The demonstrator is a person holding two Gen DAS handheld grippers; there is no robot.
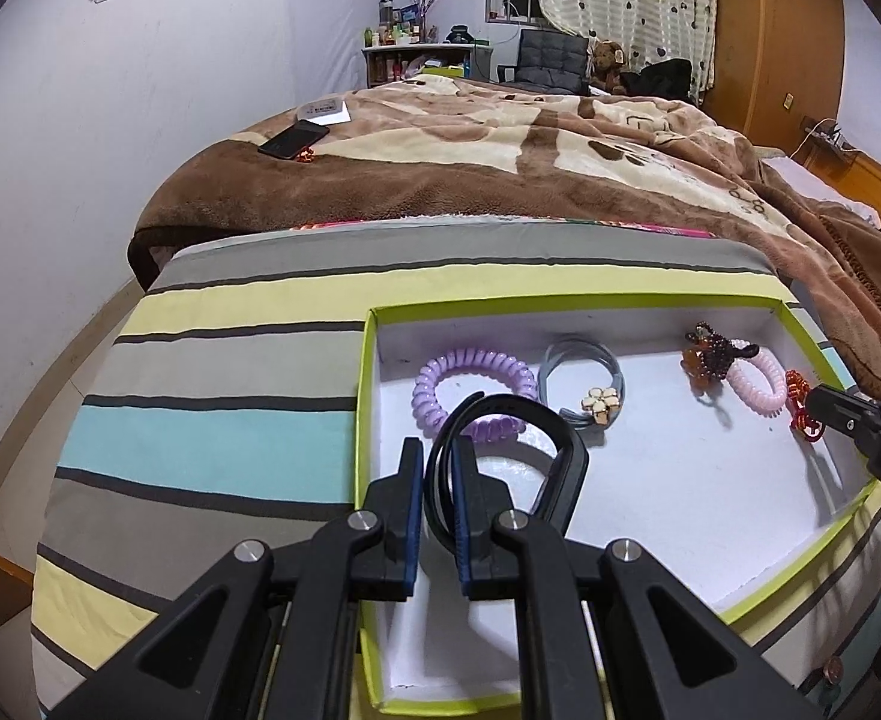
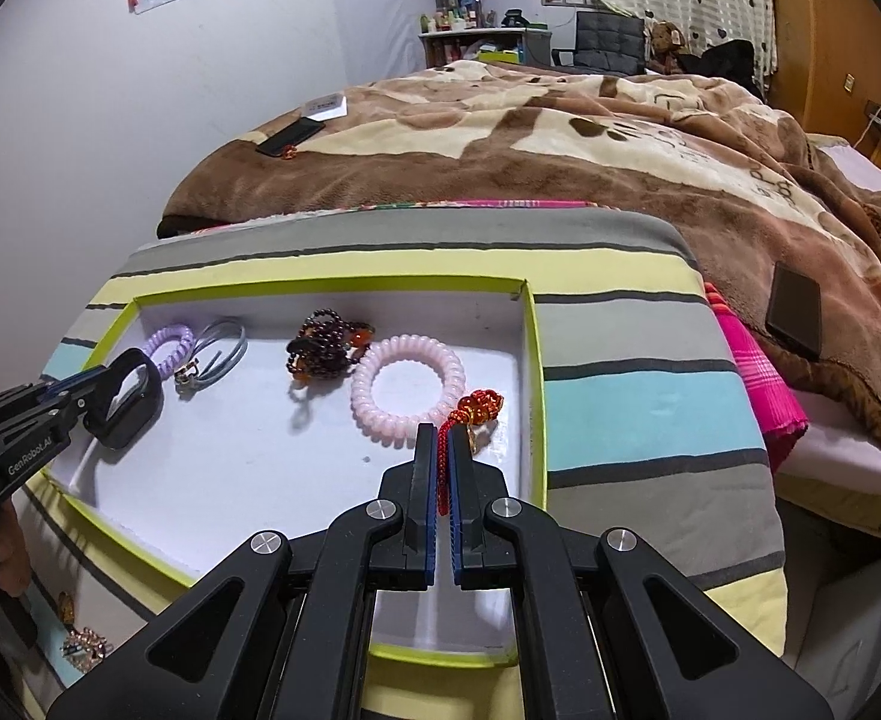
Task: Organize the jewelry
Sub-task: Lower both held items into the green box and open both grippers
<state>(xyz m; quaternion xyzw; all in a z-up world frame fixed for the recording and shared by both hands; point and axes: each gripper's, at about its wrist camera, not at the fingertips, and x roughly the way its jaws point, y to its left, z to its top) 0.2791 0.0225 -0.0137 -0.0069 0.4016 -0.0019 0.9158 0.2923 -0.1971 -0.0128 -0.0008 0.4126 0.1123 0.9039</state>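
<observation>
A shallow white box with a lime-green rim [image 1: 366, 420] is seen lying on a striped cushion [image 1: 218, 396] at the foot of a bed covered by a brown blanket [image 1: 500, 138]. In the left wrist view the left hand-held gripper [image 1: 438, 456] is closed on a black band [image 1: 503, 414], which is pinched between the blue pads and loops up over the box floor at lower centre. In the right wrist view the right hand-held gripper [image 2: 443, 444] is clamped shut on the red cord of a red knotted charm [image 2: 481, 407], whose knot hangs just beyond the fingertips near the right wall of the box. Inside the box, from left to right in the left wrist view, are found a purple coil hair tie [image 1: 470, 378], a grey hair tie with a flower [image 1: 590, 384], a dark beaded bracelet [image 1: 707, 354] and a pink coil hair tie [image 1: 761, 378] (the last two touching). A phone [image 1: 293, 140] is seen on the blanket in the upper left. More trinkets [image 2: 83, 642] lie on the cushion outside the box, at the lower left of the right wrist view.
</observation>
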